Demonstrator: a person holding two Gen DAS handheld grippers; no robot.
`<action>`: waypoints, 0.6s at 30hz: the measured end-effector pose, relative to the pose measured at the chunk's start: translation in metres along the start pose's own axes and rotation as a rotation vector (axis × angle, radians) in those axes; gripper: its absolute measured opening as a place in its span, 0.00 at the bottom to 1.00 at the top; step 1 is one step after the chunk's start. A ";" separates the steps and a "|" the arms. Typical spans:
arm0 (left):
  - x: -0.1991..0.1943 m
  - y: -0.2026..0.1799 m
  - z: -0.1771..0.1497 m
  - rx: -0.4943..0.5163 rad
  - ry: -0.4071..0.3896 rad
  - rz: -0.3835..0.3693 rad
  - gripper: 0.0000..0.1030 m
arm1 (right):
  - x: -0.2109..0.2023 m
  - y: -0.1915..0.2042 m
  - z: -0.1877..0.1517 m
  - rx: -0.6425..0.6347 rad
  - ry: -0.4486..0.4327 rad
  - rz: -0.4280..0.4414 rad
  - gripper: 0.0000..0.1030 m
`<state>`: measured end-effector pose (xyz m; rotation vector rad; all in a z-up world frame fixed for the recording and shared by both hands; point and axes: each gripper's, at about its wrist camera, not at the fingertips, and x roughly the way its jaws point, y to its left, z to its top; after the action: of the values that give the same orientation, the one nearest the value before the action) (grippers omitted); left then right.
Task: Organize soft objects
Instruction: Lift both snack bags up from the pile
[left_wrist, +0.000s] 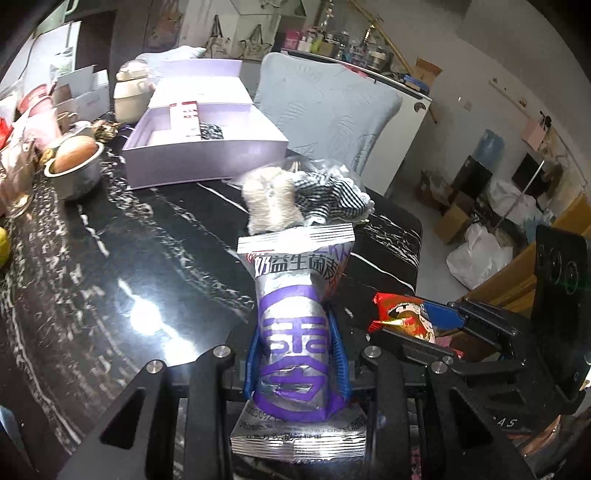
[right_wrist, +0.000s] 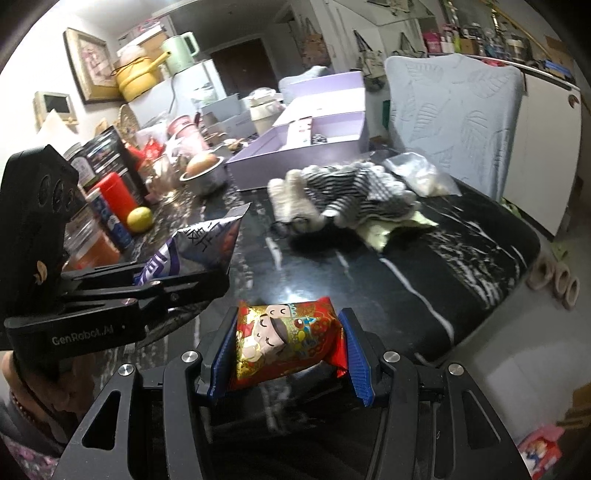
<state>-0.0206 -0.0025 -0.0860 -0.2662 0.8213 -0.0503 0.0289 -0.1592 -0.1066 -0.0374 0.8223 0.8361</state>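
Over black marbled surface (left_wrist: 110, 258): keep left tool (left_wrist: 297, 354) clamped on silver-purple packet (left_wrist: 295, 332), right tool (right_wrist: 288, 350) on red packet (right_wrist: 284, 343), toward lilac box (left_wrist: 207, 147).

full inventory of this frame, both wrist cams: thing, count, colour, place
snack packet: 1, silver and purple, in left gripper
snack pack: 1, red and gold, in right gripper
plush toy: 1, cream with striped cloth, lying mid table
box: 1, lilac, open, far side of table
bowl: 1, metal, round bun-like thing in it, left of box
citrus fruit: 1, yellow, among jars at table's left
chair cover: 1, pale blue, behind table
table: 1, black marble
left gripper: shut on packet
right gripper: shut on pack
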 end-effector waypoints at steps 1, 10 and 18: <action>-0.004 0.001 0.000 -0.002 -0.006 0.005 0.31 | 0.000 0.003 0.000 -0.004 0.000 0.006 0.51; -0.027 0.013 0.015 -0.024 -0.076 0.043 0.31 | 0.002 0.029 0.014 -0.068 -0.017 0.059 0.51; -0.041 0.015 0.044 -0.029 -0.154 0.042 0.31 | -0.010 0.039 0.046 -0.143 -0.079 0.062 0.51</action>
<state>-0.0179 0.0278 -0.0318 -0.2766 0.6743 0.0214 0.0281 -0.1227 -0.0571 -0.1050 0.6915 0.9486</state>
